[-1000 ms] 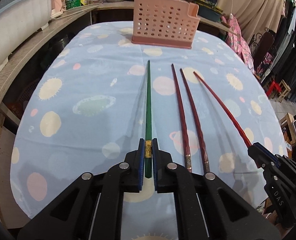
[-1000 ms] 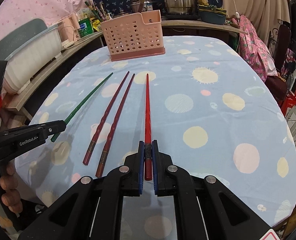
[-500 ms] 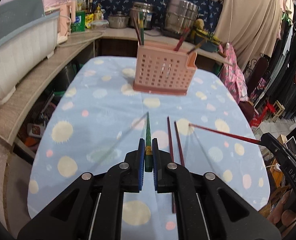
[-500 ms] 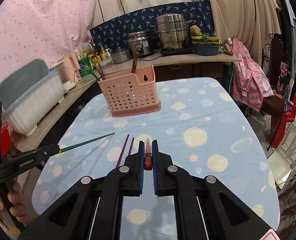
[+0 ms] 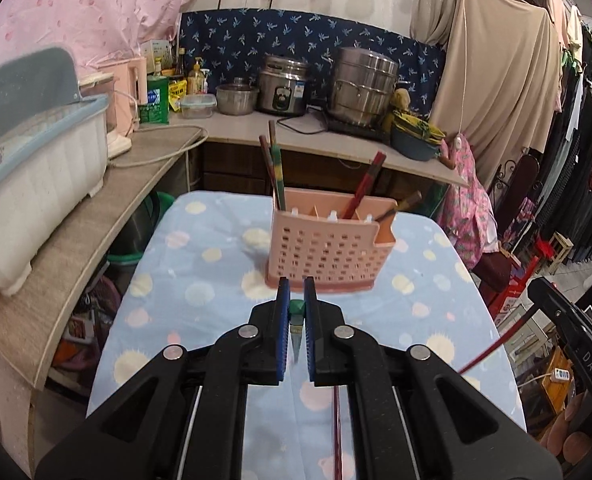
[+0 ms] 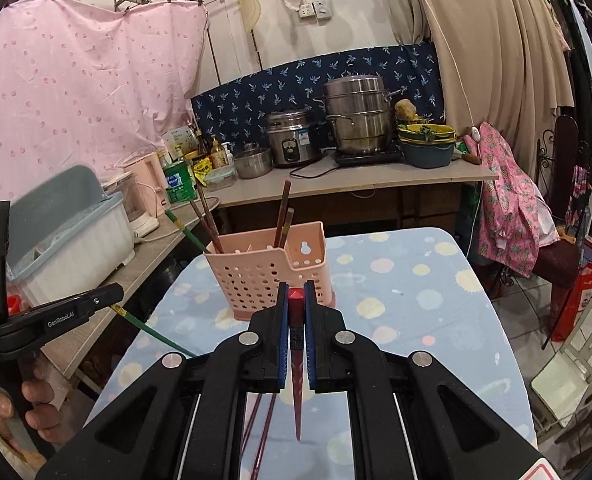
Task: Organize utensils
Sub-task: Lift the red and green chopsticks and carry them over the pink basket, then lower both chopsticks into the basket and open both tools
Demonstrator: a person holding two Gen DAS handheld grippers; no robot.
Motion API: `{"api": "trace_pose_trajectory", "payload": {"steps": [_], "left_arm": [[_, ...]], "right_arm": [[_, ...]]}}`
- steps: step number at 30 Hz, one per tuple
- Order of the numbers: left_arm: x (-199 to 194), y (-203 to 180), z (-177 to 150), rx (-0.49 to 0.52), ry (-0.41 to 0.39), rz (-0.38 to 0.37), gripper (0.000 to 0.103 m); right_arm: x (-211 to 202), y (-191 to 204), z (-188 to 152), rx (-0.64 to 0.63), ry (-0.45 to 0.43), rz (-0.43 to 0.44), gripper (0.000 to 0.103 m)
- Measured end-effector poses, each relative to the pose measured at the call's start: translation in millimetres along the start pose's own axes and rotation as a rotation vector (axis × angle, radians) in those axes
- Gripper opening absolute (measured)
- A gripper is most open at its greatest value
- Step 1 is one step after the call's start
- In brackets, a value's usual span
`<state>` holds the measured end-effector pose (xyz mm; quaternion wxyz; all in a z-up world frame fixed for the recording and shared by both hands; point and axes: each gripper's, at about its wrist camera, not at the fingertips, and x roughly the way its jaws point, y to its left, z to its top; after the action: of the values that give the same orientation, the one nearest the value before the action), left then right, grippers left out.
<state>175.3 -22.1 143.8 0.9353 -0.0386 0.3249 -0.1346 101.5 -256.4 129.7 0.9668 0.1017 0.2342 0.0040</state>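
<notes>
My left gripper (image 5: 294, 312) is shut on a green chopstick (image 5: 296, 322), held upright with its tip down above the table. It also shows in the right wrist view (image 6: 158, 334). My right gripper (image 6: 295, 312) is shut on a red chopstick (image 6: 296, 360), also hanging tip down; its shaft shows in the left wrist view (image 5: 491, 350). A pink perforated utensil holder (image 5: 323, 252) stands at the table's far end with several chopsticks in it, ahead of both grippers. Two dark red chopsticks (image 6: 262, 432) lie on the table below.
The table has a blue spotted cloth (image 5: 200, 280). A wooden counter (image 5: 76, 236) with a white dish rack (image 5: 24, 184) runs along the left. Pots (image 5: 359, 88) stand on the back counter. Clothes and red stools (image 6: 575, 292) are on the right.
Both grippers have lifted their chopsticks off the table and tilted up, so the chopsticks now hang tip down. Both have come closer to the pink holder.
</notes>
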Motion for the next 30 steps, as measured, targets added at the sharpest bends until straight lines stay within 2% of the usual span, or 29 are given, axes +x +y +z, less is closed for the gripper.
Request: {"api": "trace_pose_trajectory", "payload": {"steps": [4, 11, 16, 21, 25, 30], "left_arm": [[3, -3, 25, 0.004, -0.033, -0.008, 0.007], [-4, -15, 85, 0.007, -0.154, -0.016, 0.006], [-9, -21, 131, 0.0, -0.257, -0.014, 0.006], [-2, -23, 165, -0.01, -0.322, -0.007, 0.006], [18, -20, 175, -0.009, -0.314, 0.008, 0.007], [51, -15, 167, -0.016, -0.255, 0.02, 0.006]], "right_arm": [[9, 0, 22, 0.022, -0.022, 0.028, 0.007], [21, 6, 84, 0.06, -0.121, 0.1, 0.007], [34, 16, 135, 0.064, -0.213, 0.122, 0.007], [60, 22, 169, 0.082, -0.257, 0.128, 0.007], [88, 22, 180, 0.092, -0.248, 0.113, 0.007], [123, 18, 167, 0.101, -0.185, 0.105, 0.007]]}}
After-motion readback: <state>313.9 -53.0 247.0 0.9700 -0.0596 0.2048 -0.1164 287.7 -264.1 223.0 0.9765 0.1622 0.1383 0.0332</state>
